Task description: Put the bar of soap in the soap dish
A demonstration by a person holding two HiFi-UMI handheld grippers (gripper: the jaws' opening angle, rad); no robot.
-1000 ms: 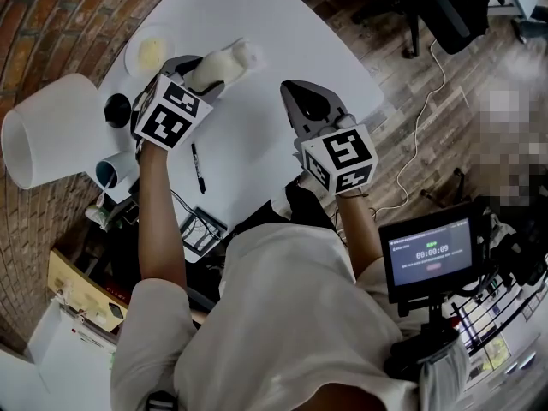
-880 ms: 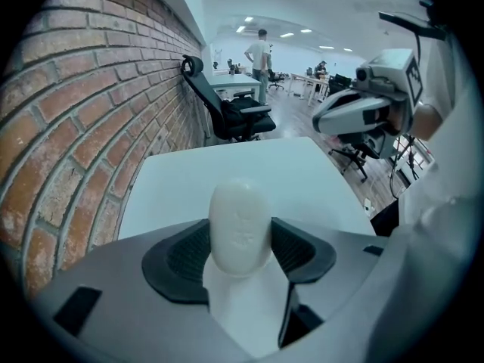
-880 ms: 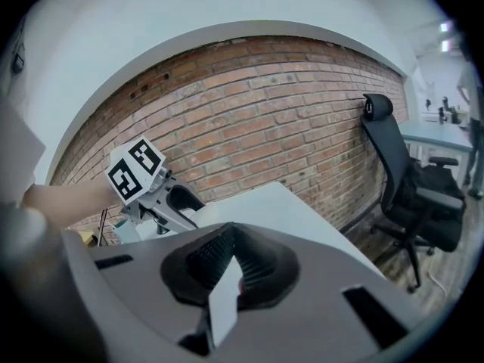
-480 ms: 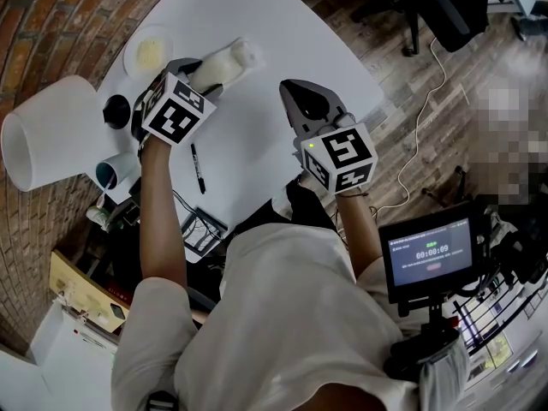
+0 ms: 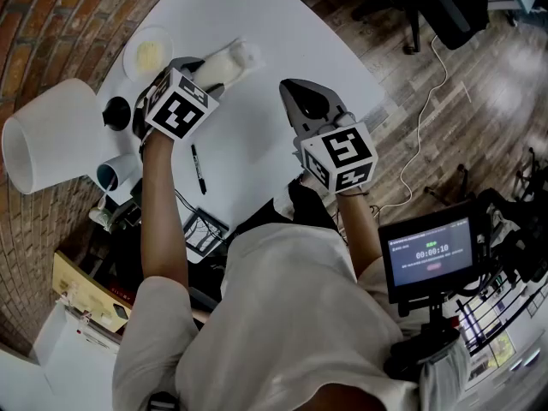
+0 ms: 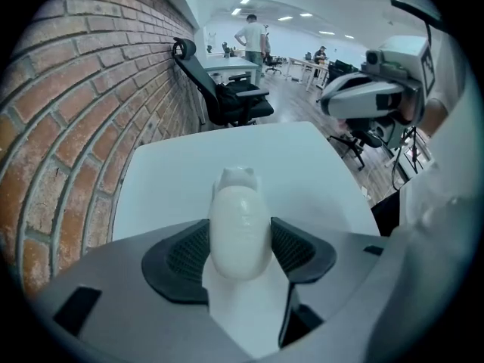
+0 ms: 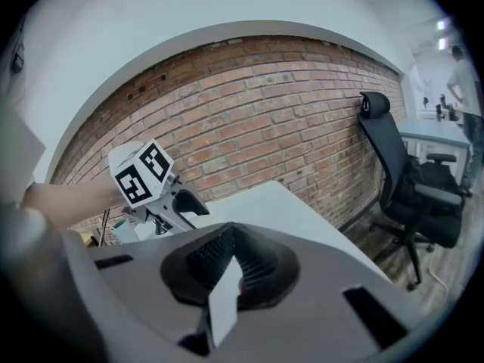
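Pinching bar of soap (image 6: 240, 219) in left hand-held gripper (image 5: 199, 71), pads at mid-length, rounded end poking out ahead, above worktop (image 5: 257, 24). Soap dish (image 5: 129, 58) off to that gripper's left, not under bar. Right hand-held gripper (image 7: 225, 269) pressed together, empty, well apart. Risks, as judged:
- smooth rounded bar slipping forward under squeeze
- letting go off-centre, bar clipping rim
- unbraced dish skidding

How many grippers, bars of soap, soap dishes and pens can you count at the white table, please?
2 grippers: left gripper, right gripper
1 bar of soap, clamped in the left gripper
1 soap dish
1 marker pen
Total: 5
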